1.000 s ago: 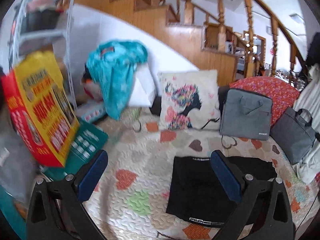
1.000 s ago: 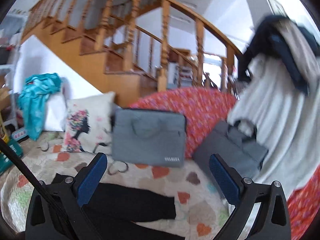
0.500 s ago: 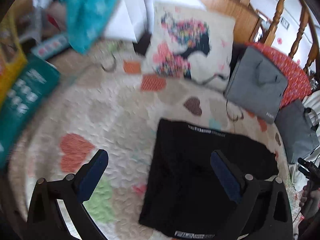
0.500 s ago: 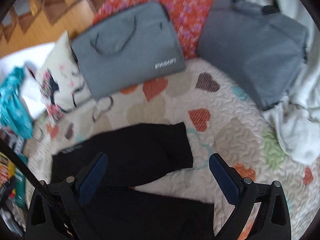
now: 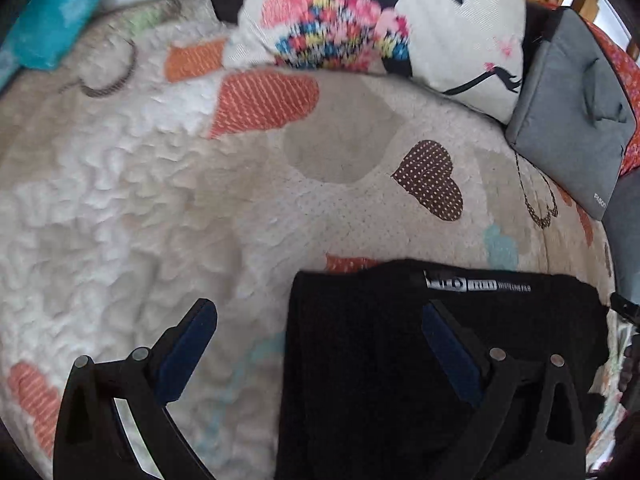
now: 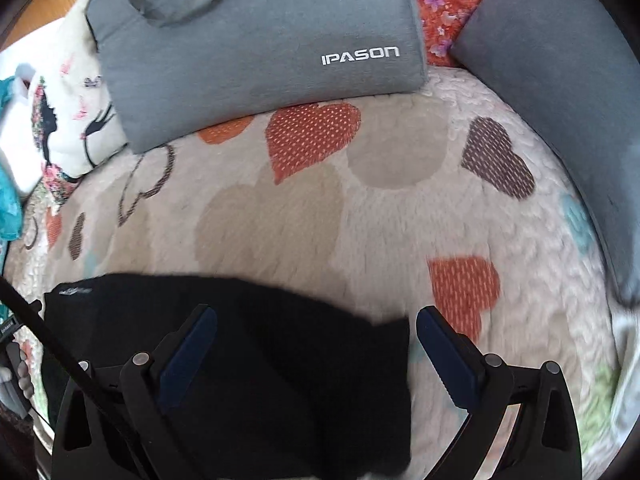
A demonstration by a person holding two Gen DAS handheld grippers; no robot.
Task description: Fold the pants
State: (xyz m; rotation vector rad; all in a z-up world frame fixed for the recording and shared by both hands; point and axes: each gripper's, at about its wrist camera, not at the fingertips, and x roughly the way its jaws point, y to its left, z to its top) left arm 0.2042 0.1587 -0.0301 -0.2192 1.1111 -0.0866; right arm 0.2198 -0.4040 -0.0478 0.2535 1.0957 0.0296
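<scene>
Black pants (image 5: 400, 360), folded flat, on heart-patterned quilt (image 5: 160, 200)

Left gripper (image 5: 320, 316): fingers (image 5: 188, 348) spread wide, angled downward, nothing held. Right gripper (image 6: 312, 322): fingers (image 6: 444, 356) likewise spread wide, pitched down, nothing between them.

The pants (image 5: 440, 360) lie on the quilt (image 5: 160, 220). Behind the pants, a pillow (image 5: 440, 32) stands at the quilt's far edge; right of the pillow leans a laptop bag (image 6: 260, 52), then a second bag (image 6: 560, 100).
</scene>
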